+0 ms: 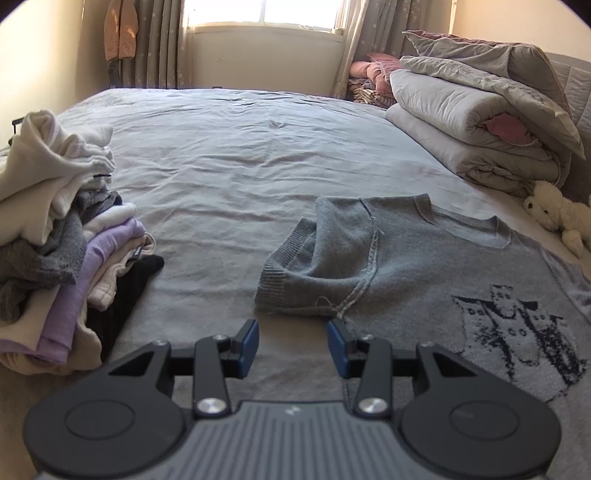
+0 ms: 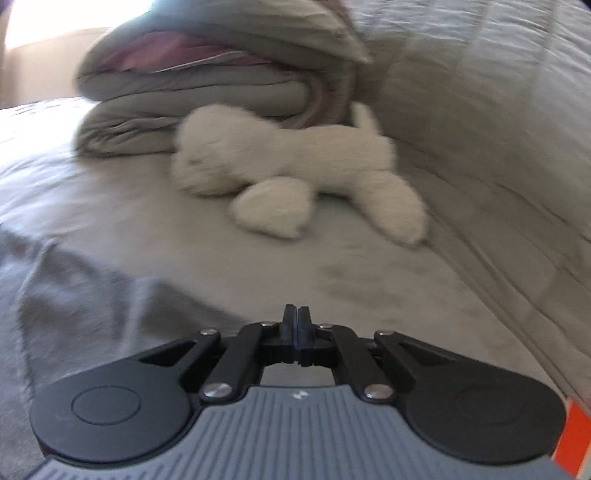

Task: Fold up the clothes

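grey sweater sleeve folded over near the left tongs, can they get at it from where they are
Probably yes. The left tongs are open, and the folded sleeve of the grey sweater lies just ahead on the bed with nothing between. The clothes pile sits off to the side.

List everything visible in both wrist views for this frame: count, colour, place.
sweater: one, grey with dark pattern, flat on bed, one sleeve folded in
clothes pile: one stack, white, grey, lilac, cream, black, left edge of bed
bed: one, grey sheet
bedding stack: one, grey with pink, by the headboard
plush toy: one, white, lying beside bedding stack
curtains: grey, flanking window
hanging garment: one, orange, left of curtains
left gripper: black, blue pads, open, at sweater's edge
right gripper: black, shut, empty
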{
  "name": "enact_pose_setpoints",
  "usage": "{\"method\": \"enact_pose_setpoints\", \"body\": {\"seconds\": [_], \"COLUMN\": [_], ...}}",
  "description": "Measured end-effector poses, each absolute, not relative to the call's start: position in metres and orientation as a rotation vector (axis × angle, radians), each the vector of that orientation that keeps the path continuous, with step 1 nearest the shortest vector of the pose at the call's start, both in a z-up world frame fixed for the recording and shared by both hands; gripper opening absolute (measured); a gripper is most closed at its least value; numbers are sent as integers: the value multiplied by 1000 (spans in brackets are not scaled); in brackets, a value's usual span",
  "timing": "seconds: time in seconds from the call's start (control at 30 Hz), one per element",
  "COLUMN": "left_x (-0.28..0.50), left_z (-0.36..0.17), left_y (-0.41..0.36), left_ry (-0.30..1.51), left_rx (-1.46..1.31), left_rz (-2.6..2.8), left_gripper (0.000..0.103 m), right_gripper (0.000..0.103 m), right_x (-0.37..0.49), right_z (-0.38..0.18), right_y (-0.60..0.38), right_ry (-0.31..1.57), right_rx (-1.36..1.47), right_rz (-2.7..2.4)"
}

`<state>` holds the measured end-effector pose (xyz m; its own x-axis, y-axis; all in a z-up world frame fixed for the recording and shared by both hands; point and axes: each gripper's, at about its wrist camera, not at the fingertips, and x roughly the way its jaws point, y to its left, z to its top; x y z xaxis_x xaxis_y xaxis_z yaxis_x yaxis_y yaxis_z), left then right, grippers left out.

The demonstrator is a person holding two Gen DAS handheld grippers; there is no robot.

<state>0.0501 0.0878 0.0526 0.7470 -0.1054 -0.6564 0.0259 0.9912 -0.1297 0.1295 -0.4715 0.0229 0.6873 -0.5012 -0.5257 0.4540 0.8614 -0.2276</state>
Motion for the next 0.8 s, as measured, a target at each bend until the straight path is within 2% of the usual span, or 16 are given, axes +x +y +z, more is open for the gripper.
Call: {"method": "enact_pose_setpoints", "body": {"seconds": [0.07,0.1,0.13,0.2,0.23,0.27,0.33,0.5,0.7,0.8], "left_x": [50,48,46,42,38,34,20,-33,-95,-118], "left_z": [54,56,57,59,60,62,61,49,34,32], "left_y": [89,90,90,91,90,88,85,77,67,64], "left_ry": [733,739,745,757,758,759,767,802,844,834], "left_rx": [-143,-161,-179,-215,-220,-225,-235,-265,-301,-277], "left_rz": [-81,-88,-95,-108,-110,-112,-116,-129,-144,-155], "left_gripper": [42,42,42,41,40,40,40,40,41,42], "right_gripper": [0,2,11,13,18,32,45,45,45,49], "right_x": [119,114,107,90,81,70,49,-13,-76,-104], "right_z": [28,33,39,55,64,70,81,87,64,59], "right_y": [-478,-480,-479,-473,-467,-461,-449,-414,-377,-364], "right_ry": [616,622,622,611,601,594,582,606,723,753], "right_rx": [-18,18,40,61,67,87,149,189,189,187], "right_rz": [-524,-497,-472,-428,-410,-388,-339,-210,-103,-75]}}
